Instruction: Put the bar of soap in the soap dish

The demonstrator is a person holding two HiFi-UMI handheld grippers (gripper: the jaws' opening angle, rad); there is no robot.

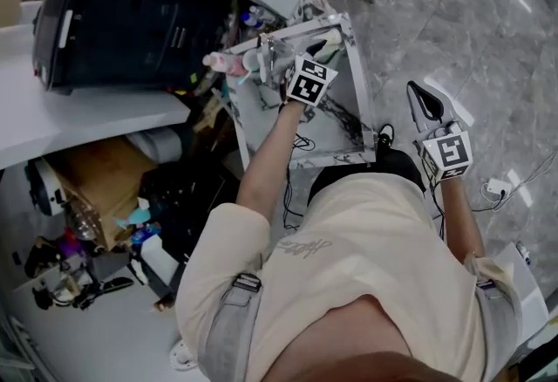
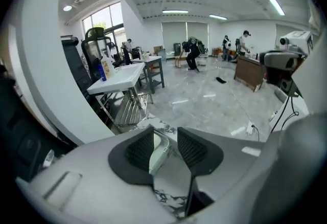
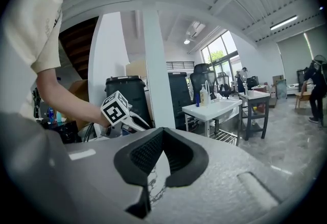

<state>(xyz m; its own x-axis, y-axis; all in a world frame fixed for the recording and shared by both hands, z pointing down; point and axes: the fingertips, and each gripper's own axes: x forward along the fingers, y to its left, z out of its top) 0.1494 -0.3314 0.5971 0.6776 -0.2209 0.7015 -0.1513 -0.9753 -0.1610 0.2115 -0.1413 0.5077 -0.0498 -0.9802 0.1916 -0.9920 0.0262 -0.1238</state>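
Note:
My left gripper (image 1: 321,49) hovers over the far end of the white marble table (image 1: 349,123), tilted downward. In the left gripper view its jaws (image 2: 164,133) stand open. A pale greenish-white curved piece (image 2: 159,152), apparently the soap dish's rim, shows in the gap close to the left pad, and the right pad is clear of it. I cannot make out the bar of soap on its own. My right gripper (image 1: 422,98) hangs off the table's right side over the floor. Its jaws (image 3: 162,133) are shut and empty.
A pink bottle (image 1: 222,64) and other toiletries crowd the table's far left corner. A black bin (image 1: 131,23) stands on the white counter to the left, with clutter and cables below. A white sink table (image 2: 120,79) and grey tiled floor lie beyond.

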